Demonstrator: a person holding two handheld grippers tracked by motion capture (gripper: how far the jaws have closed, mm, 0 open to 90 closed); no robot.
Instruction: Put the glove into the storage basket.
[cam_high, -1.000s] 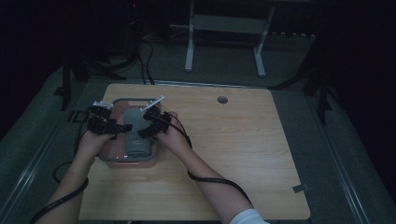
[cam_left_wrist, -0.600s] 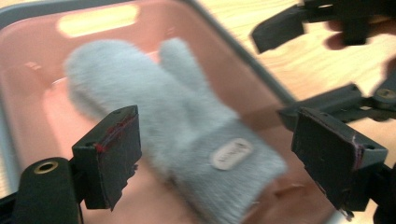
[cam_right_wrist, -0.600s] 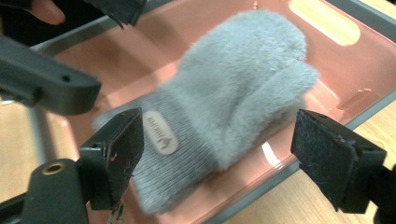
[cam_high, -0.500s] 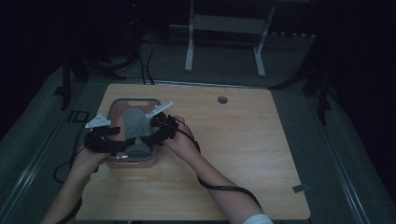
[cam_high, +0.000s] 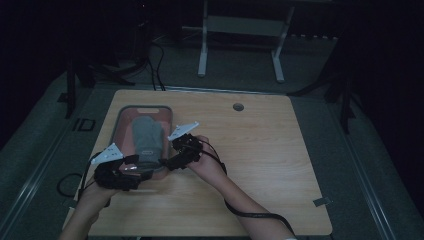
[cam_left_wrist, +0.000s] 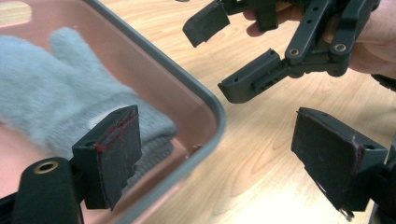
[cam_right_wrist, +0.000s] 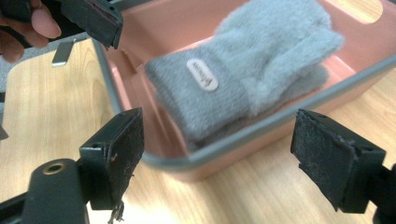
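A pair of grey knitted mittens (cam_high: 147, 137) (cam_right_wrist: 252, 70) (cam_left_wrist: 56, 107) lies stacked in a pink tray with a grey rim (cam_high: 120, 125) (cam_right_wrist: 243, 140) (cam_left_wrist: 205, 98) at the table's left. My left gripper (cam_high: 142, 172) (cam_left_wrist: 224, 158) is open at the tray's near corner, and that corner sits between its jaws untouched. My right gripper (cam_high: 169, 161) (cam_right_wrist: 224, 156) is open just outside the tray's near right side, facing the mittens' cuffs, with nothing between its pads. Each gripper view shows the other gripper close by, also open.
The tray rests on a wooden table (cam_high: 280, 165) that has a round cable hole (cam_high: 238, 107) at the back. The right half is bare wood. A white frame (cam_high: 240, 45) and cables lie on the dark floor beyond. Each gripper trails a cable.
Both hands have drawn back from over the tray toward the near edge, the left one farther. The mittens now lie uncovered in the tray.
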